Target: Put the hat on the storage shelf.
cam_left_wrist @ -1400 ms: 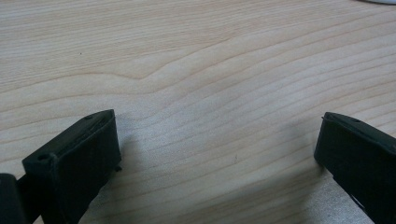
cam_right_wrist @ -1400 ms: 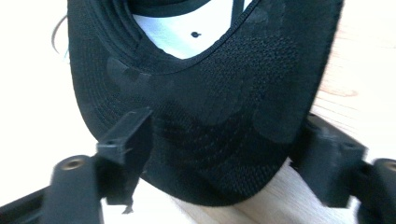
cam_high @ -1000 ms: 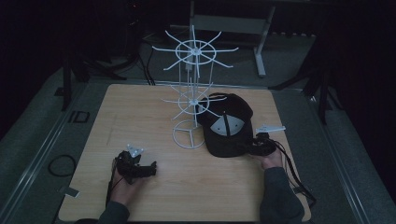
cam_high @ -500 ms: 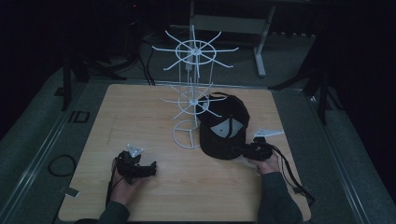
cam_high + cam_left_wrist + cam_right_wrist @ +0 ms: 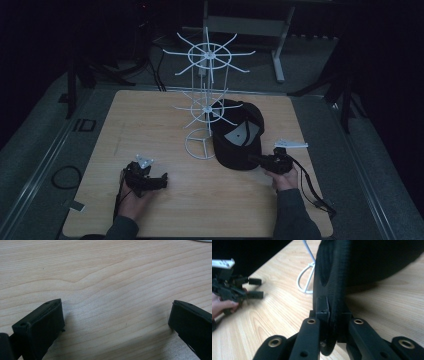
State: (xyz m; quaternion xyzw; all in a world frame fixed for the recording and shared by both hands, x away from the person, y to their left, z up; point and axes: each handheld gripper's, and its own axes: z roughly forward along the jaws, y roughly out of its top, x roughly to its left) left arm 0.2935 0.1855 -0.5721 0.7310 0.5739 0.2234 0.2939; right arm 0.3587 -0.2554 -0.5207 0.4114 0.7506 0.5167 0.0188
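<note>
My right tool has just been closing and now pinches the brim of the black baseball cap, its jaws clamped on the brim's edge, as the right gripper view shows. The cap lies on the bench at about four o'clock from the round foot of the white wire display rack, touching or just beside it. My left tool rests near the bench's seven o'clock corner, jaws wide with nothing between them, bare wood below.

To do this well, I judge I should keep the pinch firm and lift the brim slowly, steering the crown clear of the rack's lower spokes so it doesn't snag or tip the stand.
</note>
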